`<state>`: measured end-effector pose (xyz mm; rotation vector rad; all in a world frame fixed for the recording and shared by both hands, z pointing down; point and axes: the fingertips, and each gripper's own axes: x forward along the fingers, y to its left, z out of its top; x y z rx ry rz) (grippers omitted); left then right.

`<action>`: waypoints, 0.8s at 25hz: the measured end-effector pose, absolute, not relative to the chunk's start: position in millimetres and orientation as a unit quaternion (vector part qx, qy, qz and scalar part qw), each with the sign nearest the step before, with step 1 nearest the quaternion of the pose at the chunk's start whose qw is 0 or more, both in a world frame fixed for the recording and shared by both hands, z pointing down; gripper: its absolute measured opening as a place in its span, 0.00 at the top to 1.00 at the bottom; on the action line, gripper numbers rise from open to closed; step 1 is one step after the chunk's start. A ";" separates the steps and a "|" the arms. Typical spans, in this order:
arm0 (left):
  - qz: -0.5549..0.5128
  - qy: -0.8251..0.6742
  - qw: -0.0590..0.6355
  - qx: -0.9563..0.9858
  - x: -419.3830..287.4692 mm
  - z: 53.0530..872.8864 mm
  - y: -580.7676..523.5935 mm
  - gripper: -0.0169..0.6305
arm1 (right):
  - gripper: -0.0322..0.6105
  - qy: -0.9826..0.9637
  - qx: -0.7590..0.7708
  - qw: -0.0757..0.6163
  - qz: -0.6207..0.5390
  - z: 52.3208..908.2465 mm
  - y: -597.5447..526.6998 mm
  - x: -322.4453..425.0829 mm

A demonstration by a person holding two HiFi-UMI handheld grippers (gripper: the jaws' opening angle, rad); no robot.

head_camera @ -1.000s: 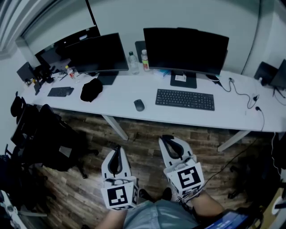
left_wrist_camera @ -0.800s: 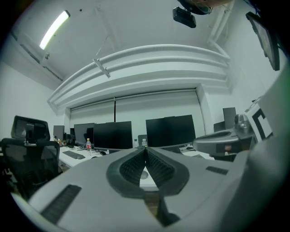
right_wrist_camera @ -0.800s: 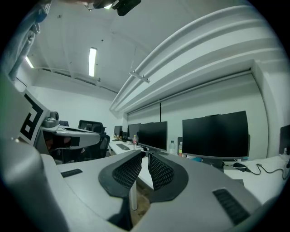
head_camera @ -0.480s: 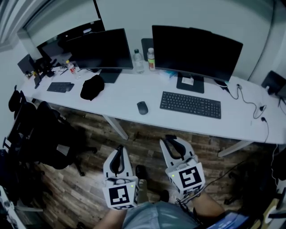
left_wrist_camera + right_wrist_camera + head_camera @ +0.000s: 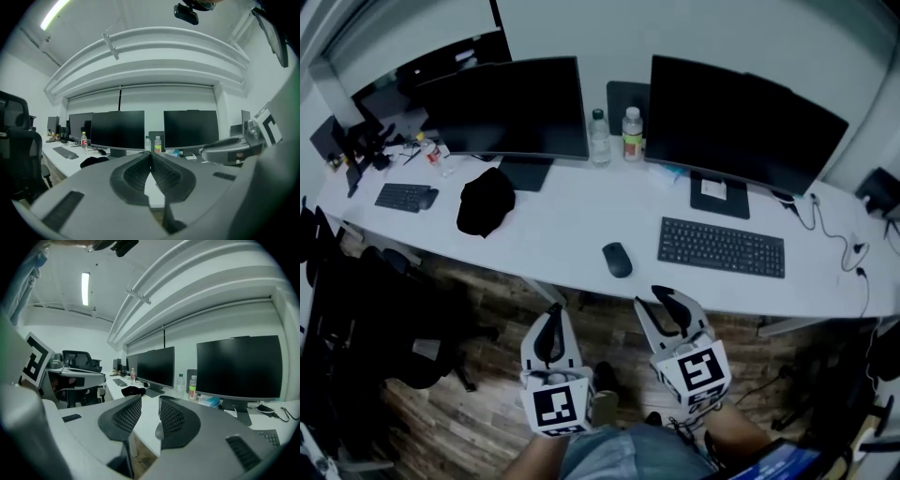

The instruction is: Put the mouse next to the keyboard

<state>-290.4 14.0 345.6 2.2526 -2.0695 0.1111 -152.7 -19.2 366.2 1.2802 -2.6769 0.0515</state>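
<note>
A dark mouse [image 5: 617, 259] lies on the white desk [image 5: 562, 234], a short way left of the black keyboard [image 5: 721, 247] near the front edge. Both grippers hover over the wooden floor just short of the desk. My left gripper [image 5: 551, 315] is shut and empty, its tips meeting [image 5: 151, 156]. My right gripper [image 5: 671, 300] sits a little right of the mouse and nearer me; its jaws have just been opening and stand apart [image 5: 150, 401] with nothing between them. In the right gripper view the mouse [image 5: 158, 431] peeks out low beside the right finger.
Two dark monitors [image 5: 506, 108] [image 5: 741, 122] stand at the back with two bottles [image 5: 631, 133] between them. A black cap [image 5: 485, 201] and a second keyboard [image 5: 403, 196] lie further left. Office chairs [image 5: 384, 309] crowd the left, and cables [image 5: 834, 234] trail at the right.
Both grippers have come forward to the desk's front edge, and the desk now looks nearer. The right jaws, shut a second ago, have parted.
</note>
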 end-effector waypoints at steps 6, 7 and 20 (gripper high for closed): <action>0.011 -0.656 0.025 0.754 -323.6 325.0 -40.5 0.97 | 0.73 -0.887 0.453 0.085 0.004 353.5 -69.2 -187.5; 0.008 -0.655 0.018 0.756 -327.7 321.7 -46.9 0.97 | 0.73 -0.886 0.455 0.085 -0.001 351.6 -74.9 -191.4; 0.016 -0.641 0.019 0.767 -343.1 325.9 -85.9 0.97 | 0.61 -0.877 0.470 0.102 0.003 358.8 -119.7 -211.2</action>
